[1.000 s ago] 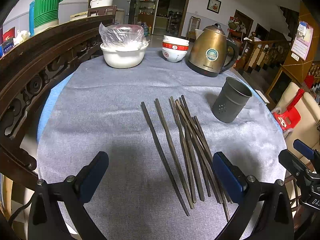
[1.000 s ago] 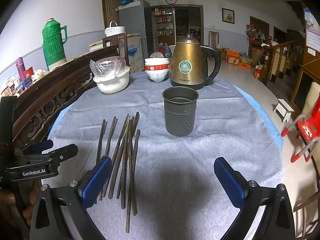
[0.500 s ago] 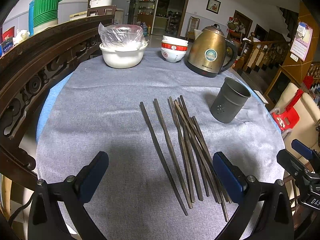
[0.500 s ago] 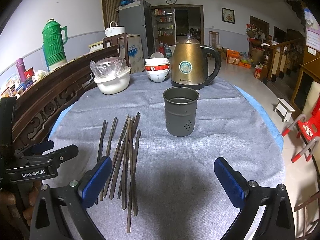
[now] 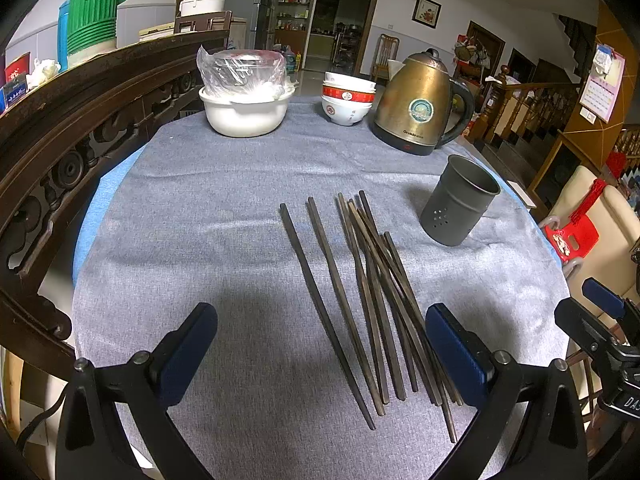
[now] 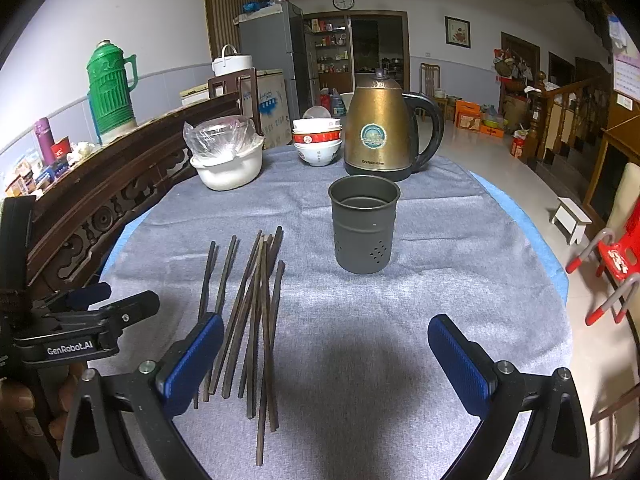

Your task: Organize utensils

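Observation:
Several dark wooden chopsticks (image 5: 368, 300) lie loose on the grey tablecloth, and show in the right wrist view (image 6: 252, 312) too. A dark grey perforated metal holder (image 5: 458, 210) stands upright and empty to their right; in the right wrist view the holder (image 6: 364, 228) is straight ahead. My left gripper (image 5: 320, 356) is open and empty, hovering over the near ends of the chopsticks. My right gripper (image 6: 324, 360) is open and empty, to the right of the chopsticks and in front of the holder.
A brass electric kettle (image 6: 380, 128), stacked red-and-white bowls (image 6: 318, 140) and a white bowl covered in plastic (image 6: 228, 160) stand at the table's far side. A carved dark wooden rail (image 5: 72, 132) runs along the left. A red stool (image 6: 616, 256) stands off the table's right edge.
Both grippers have shifted very slightly; the chopsticks and holder sit a touch higher in the left wrist view. Nothing was taken hold of or moved.

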Demonstrator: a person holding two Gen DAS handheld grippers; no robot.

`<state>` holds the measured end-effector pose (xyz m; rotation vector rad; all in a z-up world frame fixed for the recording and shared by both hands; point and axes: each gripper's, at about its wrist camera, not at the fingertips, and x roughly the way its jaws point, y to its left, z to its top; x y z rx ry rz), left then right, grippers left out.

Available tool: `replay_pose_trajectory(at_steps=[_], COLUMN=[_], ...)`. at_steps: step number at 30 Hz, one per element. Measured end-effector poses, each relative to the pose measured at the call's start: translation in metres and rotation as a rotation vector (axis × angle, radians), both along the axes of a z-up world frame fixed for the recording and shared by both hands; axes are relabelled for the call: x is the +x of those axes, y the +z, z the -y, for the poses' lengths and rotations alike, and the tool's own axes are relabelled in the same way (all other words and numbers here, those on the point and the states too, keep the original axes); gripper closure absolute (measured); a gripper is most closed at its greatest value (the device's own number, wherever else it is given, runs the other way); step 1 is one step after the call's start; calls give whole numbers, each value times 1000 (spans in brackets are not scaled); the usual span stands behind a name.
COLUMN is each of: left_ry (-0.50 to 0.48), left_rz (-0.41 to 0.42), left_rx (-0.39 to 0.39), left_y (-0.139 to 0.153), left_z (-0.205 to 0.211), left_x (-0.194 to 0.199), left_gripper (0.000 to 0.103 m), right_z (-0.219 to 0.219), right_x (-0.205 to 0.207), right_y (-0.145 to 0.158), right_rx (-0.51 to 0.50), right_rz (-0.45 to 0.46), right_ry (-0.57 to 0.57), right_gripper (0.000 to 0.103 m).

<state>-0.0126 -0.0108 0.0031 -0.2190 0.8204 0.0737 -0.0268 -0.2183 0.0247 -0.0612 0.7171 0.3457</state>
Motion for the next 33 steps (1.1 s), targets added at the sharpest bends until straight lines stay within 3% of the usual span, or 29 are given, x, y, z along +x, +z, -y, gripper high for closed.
replay_pose_trajectory(at_steps=[21, 28, 29, 33], left_ry=[-1, 34, 44, 66], left_rz=[-1, -64, -81, -121], left_rx=[-4, -58, -72, -120], left_y=[-1, -18, -22, -35], left_z=[0, -14, -18, -28], left_x=[-1, 1, 2, 4], left_gripper=[0, 0, 0, 0], right_z=[3, 11, 12, 6], right_x=[-2, 16, 19, 41], right_y=[2, -16, -20, -39], right_rx=[32, 113, 126, 132], right_rz=[6, -133, -163, -296], right_ry=[14, 45, 57, 92], right_gripper=[0, 0, 2, 40])
